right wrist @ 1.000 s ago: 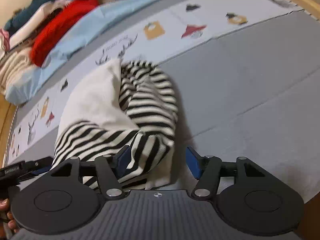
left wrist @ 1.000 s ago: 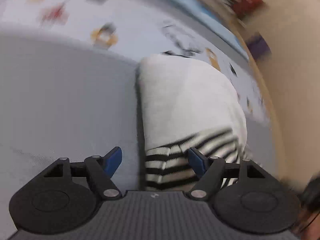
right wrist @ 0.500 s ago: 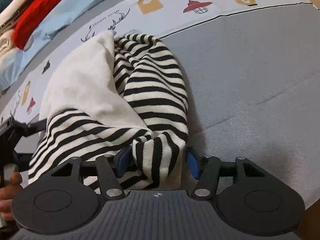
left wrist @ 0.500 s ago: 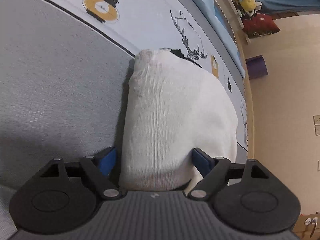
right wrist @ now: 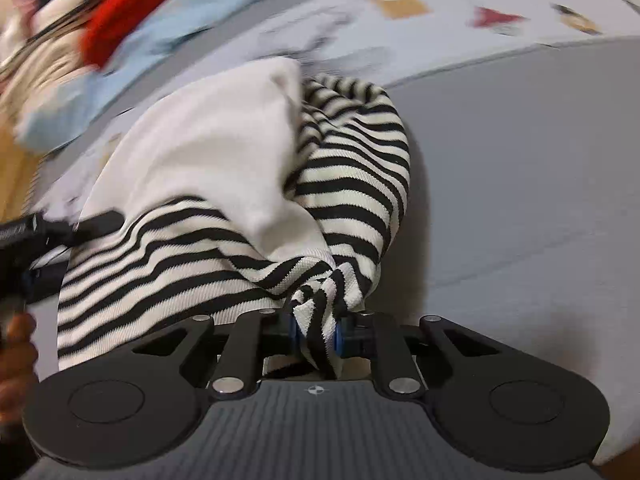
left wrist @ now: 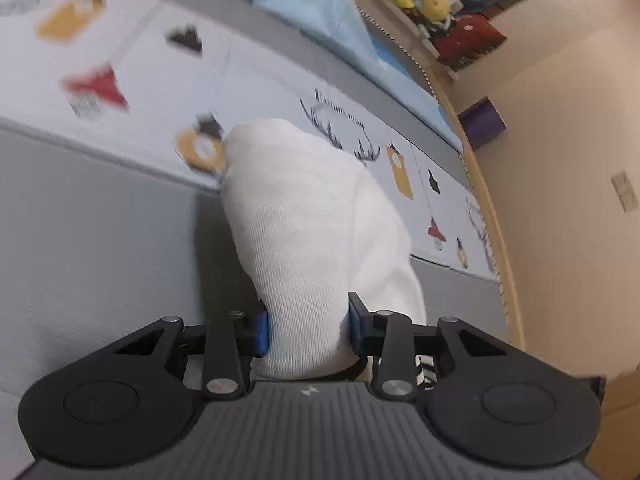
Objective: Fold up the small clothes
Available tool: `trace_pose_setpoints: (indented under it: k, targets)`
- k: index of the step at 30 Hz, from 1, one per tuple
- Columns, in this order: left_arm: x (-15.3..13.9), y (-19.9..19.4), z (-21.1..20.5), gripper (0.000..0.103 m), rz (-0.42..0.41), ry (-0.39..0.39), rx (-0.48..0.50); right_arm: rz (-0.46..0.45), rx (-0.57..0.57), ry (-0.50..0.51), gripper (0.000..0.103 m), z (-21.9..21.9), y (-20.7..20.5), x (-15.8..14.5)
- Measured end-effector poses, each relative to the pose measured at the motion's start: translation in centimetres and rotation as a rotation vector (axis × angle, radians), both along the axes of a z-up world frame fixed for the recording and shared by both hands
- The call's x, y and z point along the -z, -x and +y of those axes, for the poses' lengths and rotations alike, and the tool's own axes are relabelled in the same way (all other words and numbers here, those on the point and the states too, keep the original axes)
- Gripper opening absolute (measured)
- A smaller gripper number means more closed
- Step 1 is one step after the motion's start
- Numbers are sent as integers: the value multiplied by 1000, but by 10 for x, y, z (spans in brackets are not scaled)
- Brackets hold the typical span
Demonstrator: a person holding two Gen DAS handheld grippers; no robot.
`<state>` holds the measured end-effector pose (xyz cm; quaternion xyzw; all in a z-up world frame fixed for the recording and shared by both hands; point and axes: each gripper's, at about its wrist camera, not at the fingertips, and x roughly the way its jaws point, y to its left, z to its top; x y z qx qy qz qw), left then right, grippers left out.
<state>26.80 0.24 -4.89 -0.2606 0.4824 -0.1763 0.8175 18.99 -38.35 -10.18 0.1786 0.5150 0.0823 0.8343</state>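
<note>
A small knitted garment, white with black-and-white striped parts, lies bunched on the grey bed cover. In the left wrist view its white part rises in front of me and my left gripper is shut on its near edge. In the right wrist view the garment shows white on the left and striped on the right. My right gripper is shut on a bunched striped corner. The left gripper shows at the far left edge there, at the garment's other side.
A grey bed cover with a pale printed strip lies under the garment. A light blue cloth, a red garment and other clothes lie at the back. A wooden bed edge and beige wall stand at the right.
Both grippers have closed on the garment: the left on the white edge, the right on the striped corner. Both views have shifted and show motion blur.
</note>
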Motion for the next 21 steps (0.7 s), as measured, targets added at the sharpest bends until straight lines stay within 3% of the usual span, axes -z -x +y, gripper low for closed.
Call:
trace_pose_setpoints:
  k: [3,4,5,8,12,18,21]
  targets:
    - [-24,14,36,43,-53,-66,21,-24,-105,-63,16,35,4,-5]
    - [-28,19,50,49,-58,-90,6,-35,-146,-82,16,46,7,-7]
    - [-29,23,63,57,-57,-118,-27,-47,-190,-98,16,57,11,-10]
    - [-24,38,100,59,-5,-179,-191,-63,-286,-110,15,82,19,-15]
    - [-32,76,119,59,-54,-84,-246,-55,-262,-104,16,81,26,-18]
    - [-38,106,98,59,-105,-154,-178,-88,-205,-110,15,70,37,-22]
    - [-23,106,101,61,-43,-199,-173,-89,-193,-108,17,69,42,-23]
